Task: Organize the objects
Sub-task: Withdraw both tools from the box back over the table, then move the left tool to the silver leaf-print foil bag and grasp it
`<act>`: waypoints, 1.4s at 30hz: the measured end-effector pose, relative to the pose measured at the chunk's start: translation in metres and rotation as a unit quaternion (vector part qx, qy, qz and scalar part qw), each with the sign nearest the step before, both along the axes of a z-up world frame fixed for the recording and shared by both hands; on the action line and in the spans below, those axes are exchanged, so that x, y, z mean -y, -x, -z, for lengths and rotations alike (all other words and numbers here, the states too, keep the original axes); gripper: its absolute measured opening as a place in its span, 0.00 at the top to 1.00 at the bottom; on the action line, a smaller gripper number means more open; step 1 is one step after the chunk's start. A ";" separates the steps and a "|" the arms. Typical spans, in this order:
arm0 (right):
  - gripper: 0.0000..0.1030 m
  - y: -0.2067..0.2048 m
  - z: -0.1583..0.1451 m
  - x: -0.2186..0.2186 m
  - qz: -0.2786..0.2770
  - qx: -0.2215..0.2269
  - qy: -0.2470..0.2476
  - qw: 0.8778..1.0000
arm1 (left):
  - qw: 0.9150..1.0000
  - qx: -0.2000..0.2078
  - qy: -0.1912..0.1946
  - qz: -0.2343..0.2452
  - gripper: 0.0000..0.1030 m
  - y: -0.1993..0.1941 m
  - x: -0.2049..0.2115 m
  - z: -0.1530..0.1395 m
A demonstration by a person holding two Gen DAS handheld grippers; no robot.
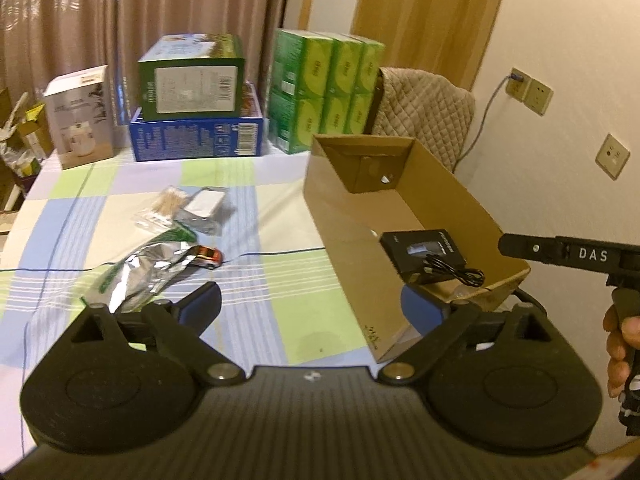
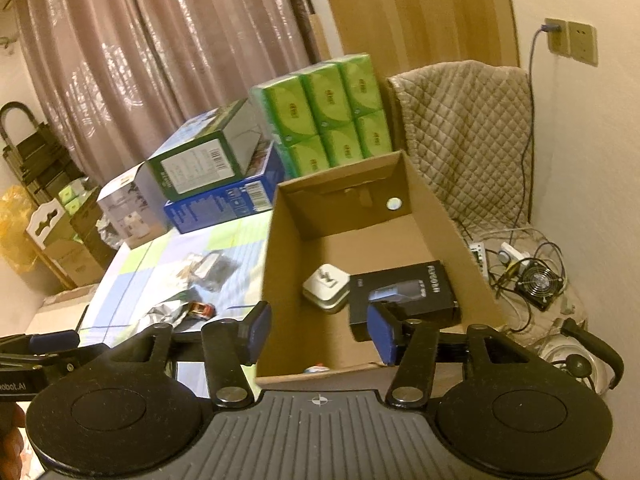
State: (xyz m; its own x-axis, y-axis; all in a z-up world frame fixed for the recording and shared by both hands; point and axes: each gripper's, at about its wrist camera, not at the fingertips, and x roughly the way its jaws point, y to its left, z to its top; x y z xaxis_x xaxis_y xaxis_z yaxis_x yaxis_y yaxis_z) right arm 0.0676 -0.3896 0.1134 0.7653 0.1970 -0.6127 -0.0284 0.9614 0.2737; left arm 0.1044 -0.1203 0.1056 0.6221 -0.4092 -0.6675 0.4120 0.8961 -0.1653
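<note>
An open cardboard box point(image 1: 352, 256) point(image 2: 280, 280) stands on the checked tablecloth point(image 1: 260, 280) at the right. Inside lie a black product box point(image 1: 420, 254) point(image 2: 404, 296), a black cable point(image 1: 460, 272) and a small white tin point(image 2: 326, 282). On the cloth to the left lie a toy car point(image 1: 206, 258) point(image 2: 200, 309), a silver foil bag point(image 1: 148, 268), a cotton swab packet point(image 1: 164, 206) and a grey-white packet point(image 1: 206, 208). My left gripper point(image 1: 312, 306) is open and empty beside the box. My right gripper point(image 2: 320, 332) is open and empty above the box's near edge.
Stacked green and blue cartons point(image 1: 192, 100), a green tissue pack point(image 1: 324, 92) and a white carton point(image 1: 80, 116) stand along the table's far edge. A quilted chair point(image 2: 464, 140) stands behind the box. Cables and a small fan point(image 2: 538, 280) lie on the floor at right.
</note>
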 end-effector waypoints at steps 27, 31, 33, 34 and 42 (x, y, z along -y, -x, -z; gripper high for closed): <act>0.33 -0.025 0.010 -0.117 -0.104 -0.005 0.014 0.995 | 0.993 0.002 -0.030 -0.115 0.01 0.002 -0.152 0.014; 0.32 -0.034 0.018 -0.131 -0.117 -0.011 0.015 0.993 | 0.992 -0.004 -0.038 -0.117 0.01 -0.005 -0.165 0.020; 0.32 -0.039 0.022 -0.137 -0.124 -0.015 0.016 0.992 | 0.992 -0.008 -0.044 -0.115 0.01 -0.011 -0.168 0.024; 0.32 -0.041 0.024 -0.141 -0.128 -0.017 0.017 0.991 | 0.993 -0.011 -0.045 -0.112 0.01 -0.014 -0.169 0.026; 0.32 -0.070 0.049 -0.166 -0.164 -0.031 0.040 0.985 | 0.995 -0.024 -0.081 -0.054 0.01 -0.056 -0.161 0.043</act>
State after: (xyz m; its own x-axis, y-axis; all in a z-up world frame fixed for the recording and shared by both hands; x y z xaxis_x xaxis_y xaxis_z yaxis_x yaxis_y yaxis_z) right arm 0.1374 -0.2240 0.0640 0.6298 0.3760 -0.6796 -0.3259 0.9222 0.2082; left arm 0.1606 0.0411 0.0630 0.6221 -0.2257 -0.7497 0.3067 0.9513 -0.0319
